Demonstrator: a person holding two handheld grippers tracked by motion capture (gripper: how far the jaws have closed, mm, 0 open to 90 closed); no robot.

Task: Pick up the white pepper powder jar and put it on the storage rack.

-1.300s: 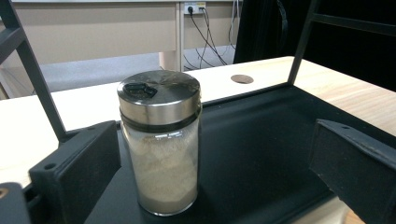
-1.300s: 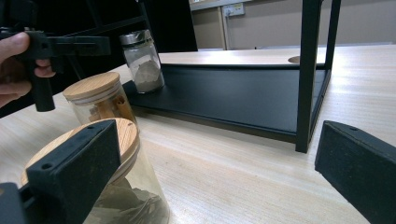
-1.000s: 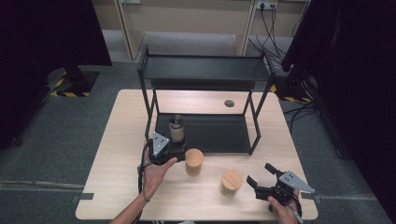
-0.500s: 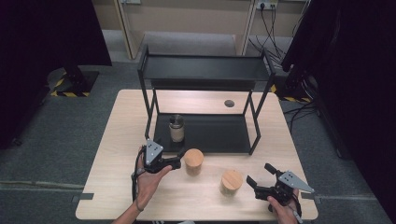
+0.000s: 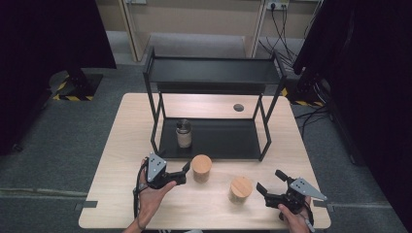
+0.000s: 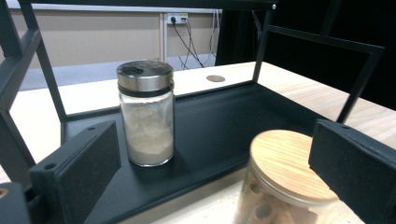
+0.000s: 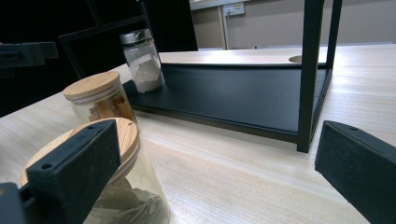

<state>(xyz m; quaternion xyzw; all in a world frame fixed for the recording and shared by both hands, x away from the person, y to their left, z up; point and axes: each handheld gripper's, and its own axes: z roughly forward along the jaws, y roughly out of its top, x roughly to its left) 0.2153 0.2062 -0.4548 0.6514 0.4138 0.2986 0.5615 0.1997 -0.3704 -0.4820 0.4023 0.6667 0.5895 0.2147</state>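
A black two-tier metal rack [image 5: 212, 73] stands on the light wooden table [image 5: 121, 145], toward its far half. On the rack's lower shelf, at its left end, a glass shaker jar [image 5: 183, 133] with a metal lid stands upright, holding pale powder. Behind the rack's lower shelf, a round cable hole [image 5: 238, 107] sits in the tabletop. Beyond the rack, on the far wall, cables [image 5: 277, 29] hang from a wall socket [image 5: 275, 6]. Left of the rack, on the grey floor, lies a yellow-and-black striped strip [image 5: 73, 97].
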